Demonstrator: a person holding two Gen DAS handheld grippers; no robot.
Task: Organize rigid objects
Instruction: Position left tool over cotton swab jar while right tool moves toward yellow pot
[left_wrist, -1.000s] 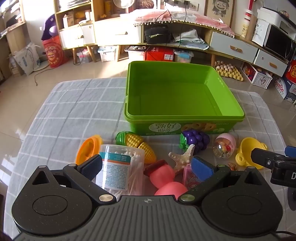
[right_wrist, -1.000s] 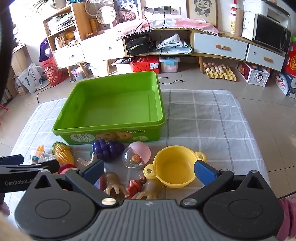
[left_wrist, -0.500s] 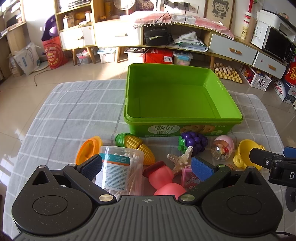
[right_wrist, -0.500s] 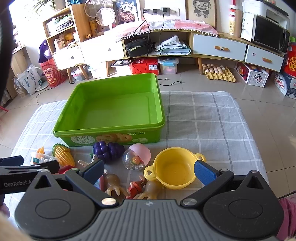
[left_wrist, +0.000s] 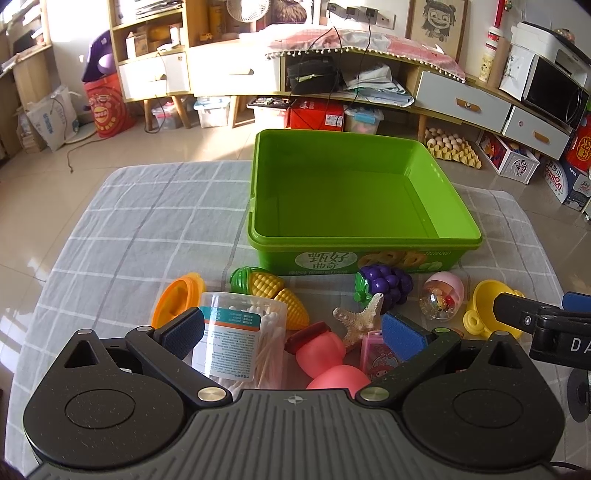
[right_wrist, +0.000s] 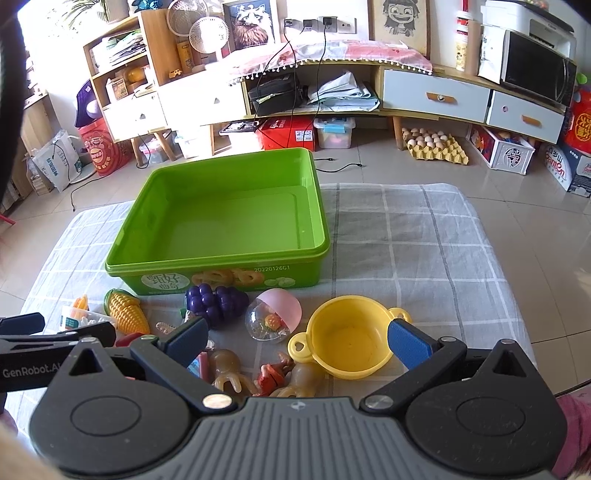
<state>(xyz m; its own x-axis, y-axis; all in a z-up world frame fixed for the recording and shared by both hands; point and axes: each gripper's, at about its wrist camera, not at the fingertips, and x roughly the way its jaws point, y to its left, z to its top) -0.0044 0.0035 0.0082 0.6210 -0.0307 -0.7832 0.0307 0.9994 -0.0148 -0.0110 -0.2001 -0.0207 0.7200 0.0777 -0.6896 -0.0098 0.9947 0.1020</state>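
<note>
A glossy green plastic bin (left_wrist: 364, 206) sits on grey checked woven cloth (left_wrist: 147, 229), matt and soft. The clear plastic cotton-swab jar (left_wrist: 242, 339) wears a paper label. The tan starfish (left_wrist: 360, 319) looks rough and grainy; the purple plastic grapes (right_wrist: 216, 301) and yellow plastic pot (right_wrist: 349, 341) shine smoothly. The left gripper (left_wrist: 291, 332) has speckled matt black plastic arms with ribbed blue pads (left_wrist: 400, 336)

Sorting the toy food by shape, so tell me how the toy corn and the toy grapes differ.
The toy corn is yellow with a green husk end; the toy grapes are purple with a green leaf. The corn is long, tapered and ridged in rows; the grapes are a squat cluster of round bumps. Both lie on the checked cloth before the green bin, outside it.
</note>
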